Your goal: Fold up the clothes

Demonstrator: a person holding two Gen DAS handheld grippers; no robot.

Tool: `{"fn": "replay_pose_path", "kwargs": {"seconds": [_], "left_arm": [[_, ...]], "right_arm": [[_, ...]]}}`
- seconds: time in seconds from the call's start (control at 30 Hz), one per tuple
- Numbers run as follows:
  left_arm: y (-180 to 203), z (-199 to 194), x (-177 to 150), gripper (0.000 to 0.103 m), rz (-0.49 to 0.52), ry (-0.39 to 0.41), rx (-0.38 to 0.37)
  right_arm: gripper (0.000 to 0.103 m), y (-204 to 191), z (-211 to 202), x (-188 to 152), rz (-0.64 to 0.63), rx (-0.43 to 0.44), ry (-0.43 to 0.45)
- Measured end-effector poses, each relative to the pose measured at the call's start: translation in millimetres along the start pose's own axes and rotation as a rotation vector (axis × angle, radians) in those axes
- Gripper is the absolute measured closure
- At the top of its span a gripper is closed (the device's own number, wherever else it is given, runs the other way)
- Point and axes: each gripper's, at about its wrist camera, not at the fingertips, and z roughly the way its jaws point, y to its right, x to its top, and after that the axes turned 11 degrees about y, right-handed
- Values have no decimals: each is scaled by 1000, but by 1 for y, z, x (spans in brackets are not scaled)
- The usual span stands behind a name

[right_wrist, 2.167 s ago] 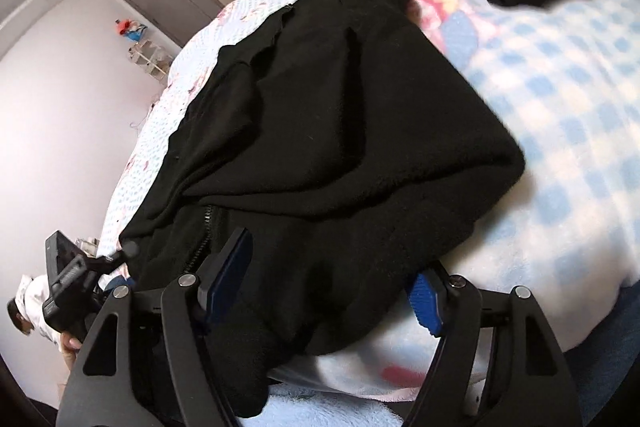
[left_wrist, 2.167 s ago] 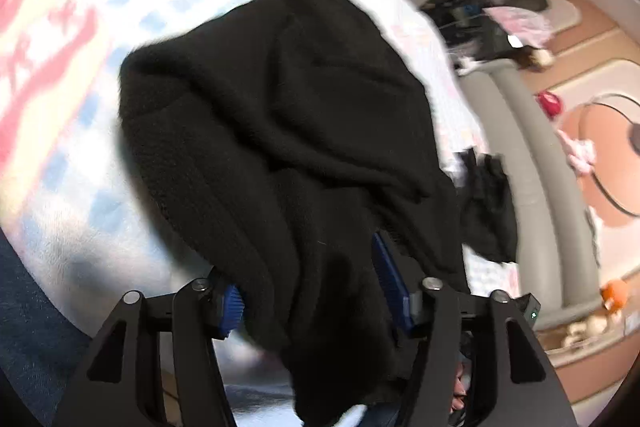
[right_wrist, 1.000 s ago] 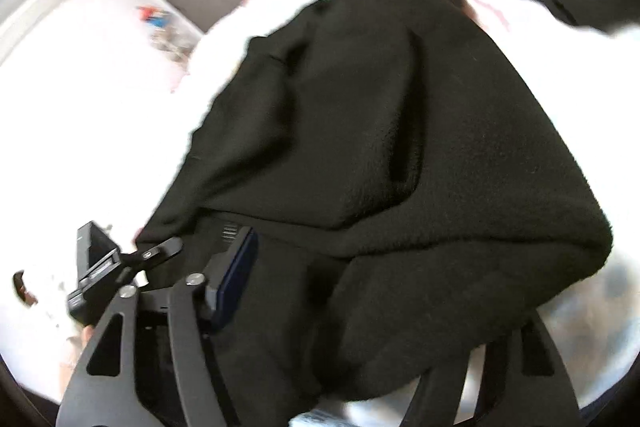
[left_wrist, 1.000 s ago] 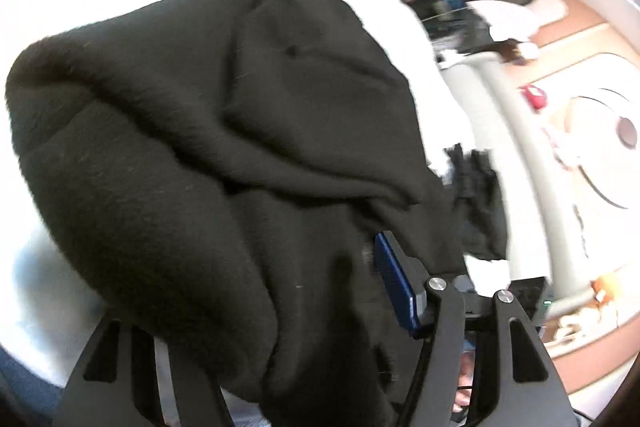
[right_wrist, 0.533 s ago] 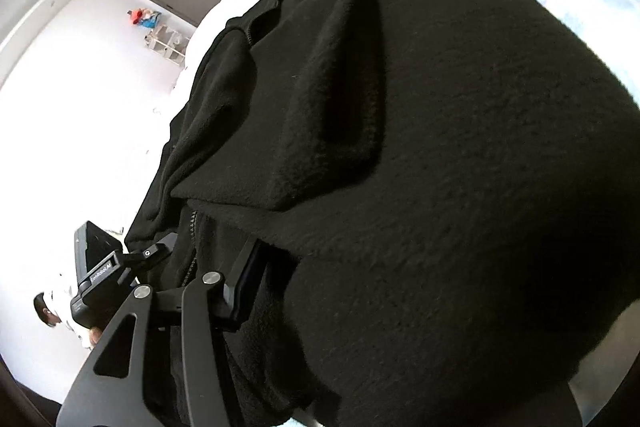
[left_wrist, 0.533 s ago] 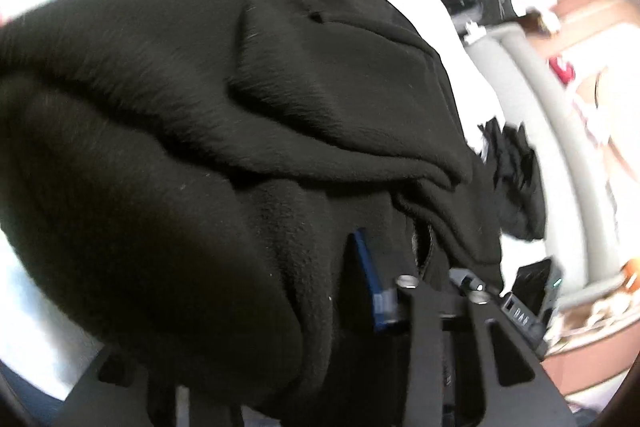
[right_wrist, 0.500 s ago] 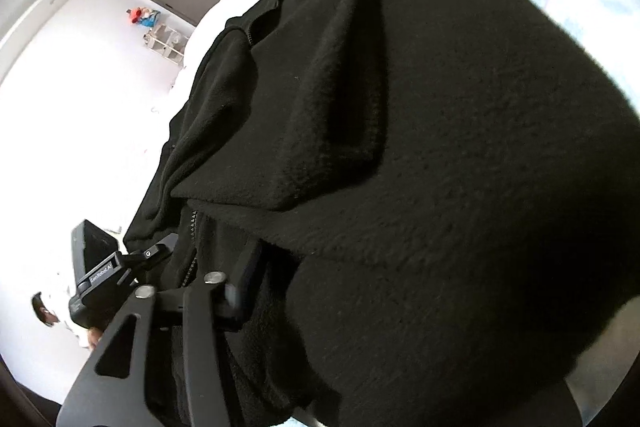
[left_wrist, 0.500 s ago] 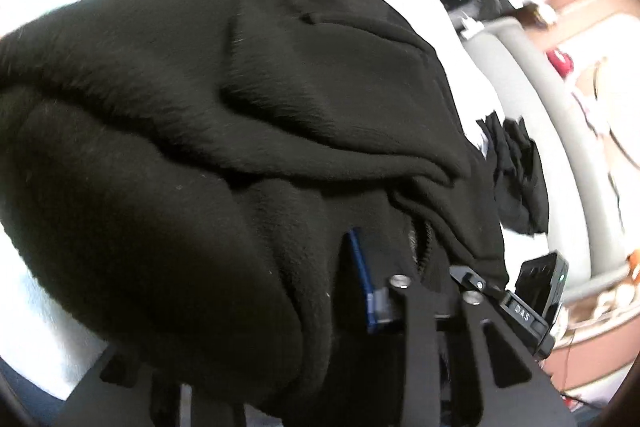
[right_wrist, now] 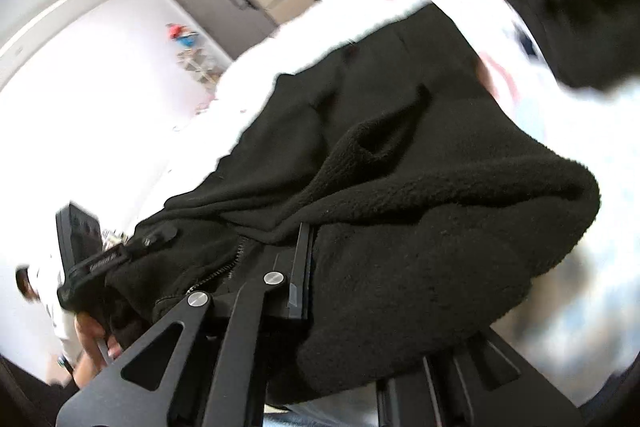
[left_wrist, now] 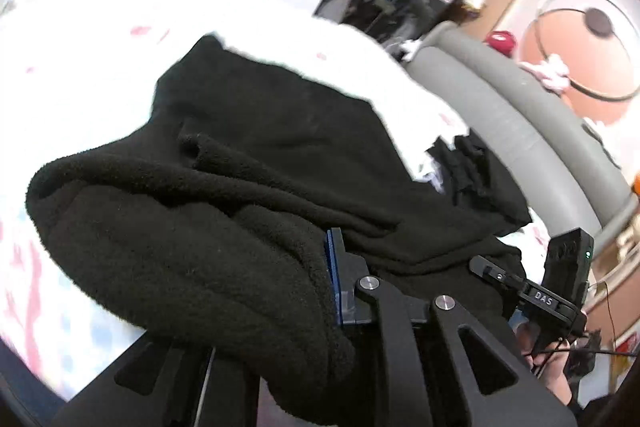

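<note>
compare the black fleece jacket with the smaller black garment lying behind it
The fleece jacket looks far bigger than the small garment. The fleece jacket is thick and fuzzy, folded into heavy rolls; the small garment looks thinner, crumpled in a heap beside the grey bed frame. Both are black and over the bedspread.

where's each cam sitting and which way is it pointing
Left wrist: on the left tongs, looking along them over the black fleece zip jacket and the white patterned bedspread toward a grey padded bed edge; the jaws are closing on fleece.
Right wrist: on the right tongs, facing a white wall and grey door; its jaws are shut on fleece.
Shared: the same jacket and bedspread; each view shows the other tongs.
</note>
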Motion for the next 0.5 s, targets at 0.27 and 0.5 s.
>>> {"fn": "replay_pose_path", "kwargs": {"seconds": [0.27,0.5], "left_arm": [[-9,41,-3,92,0,-123,-19],[-8,-1,-11,92,-10,2,-138]], "right_arm": [[93,51,39,-29,121,-17,-225],[98,21,-12,-17,0,-62,62]]}}
